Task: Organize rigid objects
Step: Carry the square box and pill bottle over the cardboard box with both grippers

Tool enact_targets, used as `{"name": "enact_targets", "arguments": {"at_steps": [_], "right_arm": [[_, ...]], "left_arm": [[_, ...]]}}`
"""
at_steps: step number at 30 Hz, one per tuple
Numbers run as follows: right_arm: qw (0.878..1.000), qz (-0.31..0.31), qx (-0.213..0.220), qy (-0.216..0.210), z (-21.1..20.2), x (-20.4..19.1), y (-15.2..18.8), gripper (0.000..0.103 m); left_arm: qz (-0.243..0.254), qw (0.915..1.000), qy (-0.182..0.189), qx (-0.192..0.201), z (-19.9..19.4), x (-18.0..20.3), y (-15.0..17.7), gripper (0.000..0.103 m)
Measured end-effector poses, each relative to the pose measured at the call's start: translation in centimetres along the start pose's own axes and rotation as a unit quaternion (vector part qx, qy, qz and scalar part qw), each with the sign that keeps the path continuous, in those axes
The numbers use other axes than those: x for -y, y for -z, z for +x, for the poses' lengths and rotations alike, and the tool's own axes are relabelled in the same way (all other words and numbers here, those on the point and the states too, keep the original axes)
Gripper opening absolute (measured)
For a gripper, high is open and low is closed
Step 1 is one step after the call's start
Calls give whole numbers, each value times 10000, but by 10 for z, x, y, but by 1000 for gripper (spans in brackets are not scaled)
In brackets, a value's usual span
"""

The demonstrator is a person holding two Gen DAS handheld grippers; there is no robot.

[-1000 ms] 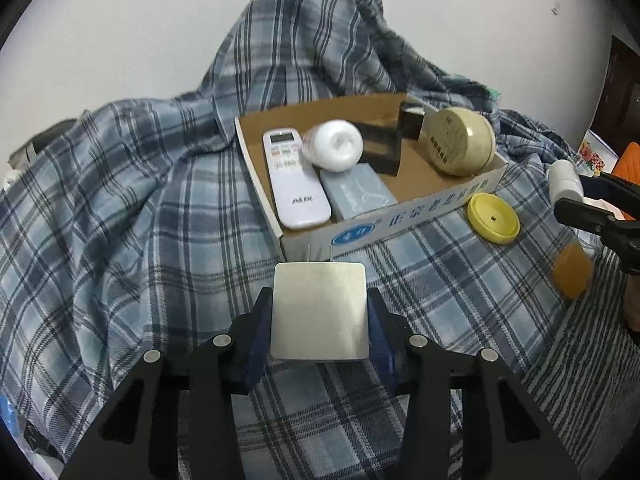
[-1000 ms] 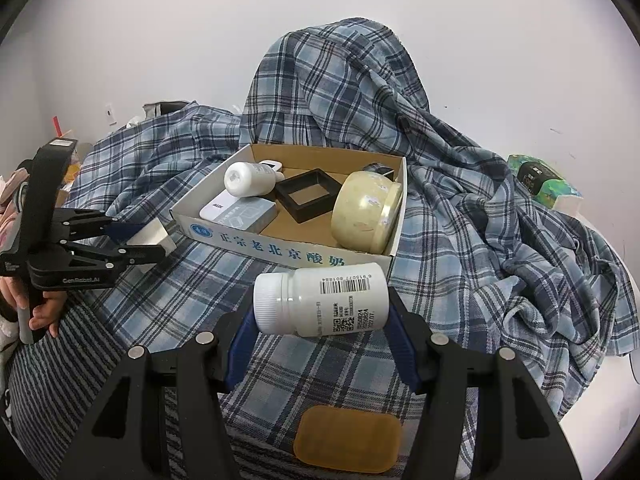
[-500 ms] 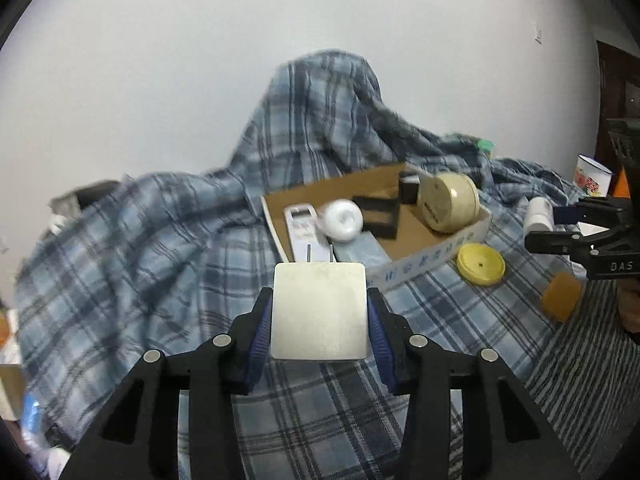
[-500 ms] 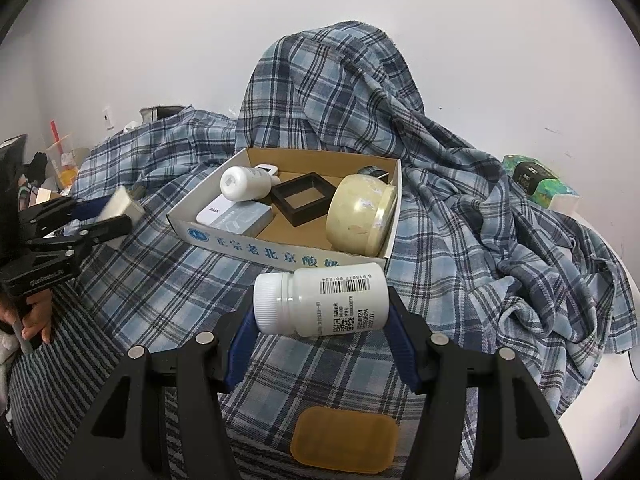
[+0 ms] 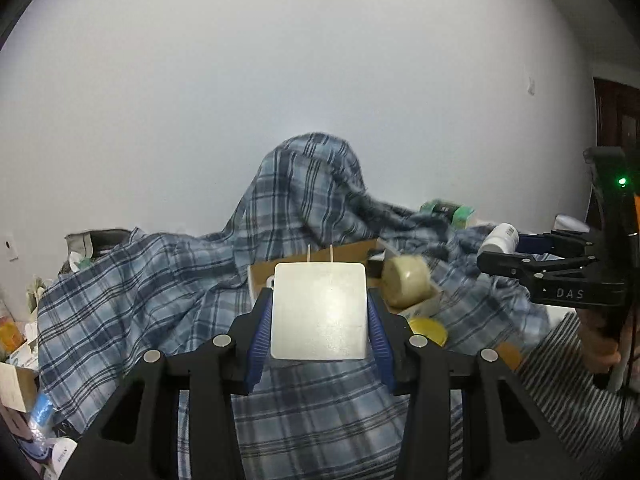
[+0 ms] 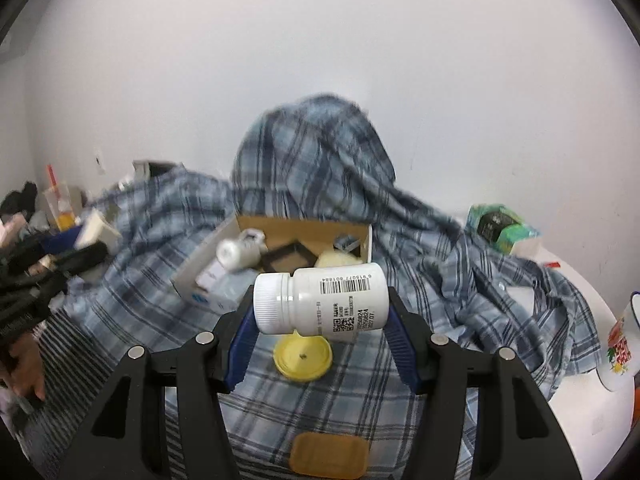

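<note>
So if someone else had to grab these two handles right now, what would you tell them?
Left gripper: shut on the white charger, prongs pointing forward, held above the plaid cloth.
Right gripper: shut on the white pill bottle, held sideways, cap to the left.
Cardboard box: already holds a small white bottle, a black frame and a cream jar.
Left to do: put the charger and pill bottle in the box, then probably the yellow lid and the tan pad lying on the cloth.

1 box (image 6: pixel 276 226) — 2 bottles (image 6: pixel 322 304) — 1 lid (image 6: pixel 303 358).
</note>
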State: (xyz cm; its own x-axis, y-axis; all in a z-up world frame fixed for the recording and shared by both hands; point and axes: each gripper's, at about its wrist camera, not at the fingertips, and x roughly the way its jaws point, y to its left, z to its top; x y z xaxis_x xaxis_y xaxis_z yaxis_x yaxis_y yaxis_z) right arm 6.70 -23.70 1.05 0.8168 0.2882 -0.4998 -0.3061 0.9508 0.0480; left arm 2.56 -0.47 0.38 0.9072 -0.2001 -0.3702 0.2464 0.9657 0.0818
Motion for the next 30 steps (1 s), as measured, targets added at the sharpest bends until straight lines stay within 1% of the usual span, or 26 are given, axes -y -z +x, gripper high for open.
{"name": "enact_targets", "arguments": {"at_steps": [5,8,10,13,18,21,25,30], "right_arm": [[9989,-53,464,-79,-29,-9,-20,58],[9982,15,580,-165,-37,-9,-31,58],[9977,8,661,-128,-39,-11,-38,58],[9969,-68,774,-76,-38,-15,-48,58],[9971,19,746,-138,-20,-15,-67,58],[9968,-38,800,-31,-8,-17,-74,58],[9972,-51,747,62,20,-16,-83,58],[9980,-72,598,195,60,-12,-91,58]], "left_arm": [[-91,9997,55,232,-9,11,-14,47],[-105,9993,43,357,-12,14,-22,47],[7,9988,-43,495,-14,19,-26,47],[-7,9984,22,573,-15,21,-32,47],[-8,9977,-65,675,-7,24,-45,47],[-1,9974,-126,715,3,22,-53,47],[-109,9973,-177,707,27,15,-63,47],[-265,9976,-217,600,60,4,-67,47]]}}
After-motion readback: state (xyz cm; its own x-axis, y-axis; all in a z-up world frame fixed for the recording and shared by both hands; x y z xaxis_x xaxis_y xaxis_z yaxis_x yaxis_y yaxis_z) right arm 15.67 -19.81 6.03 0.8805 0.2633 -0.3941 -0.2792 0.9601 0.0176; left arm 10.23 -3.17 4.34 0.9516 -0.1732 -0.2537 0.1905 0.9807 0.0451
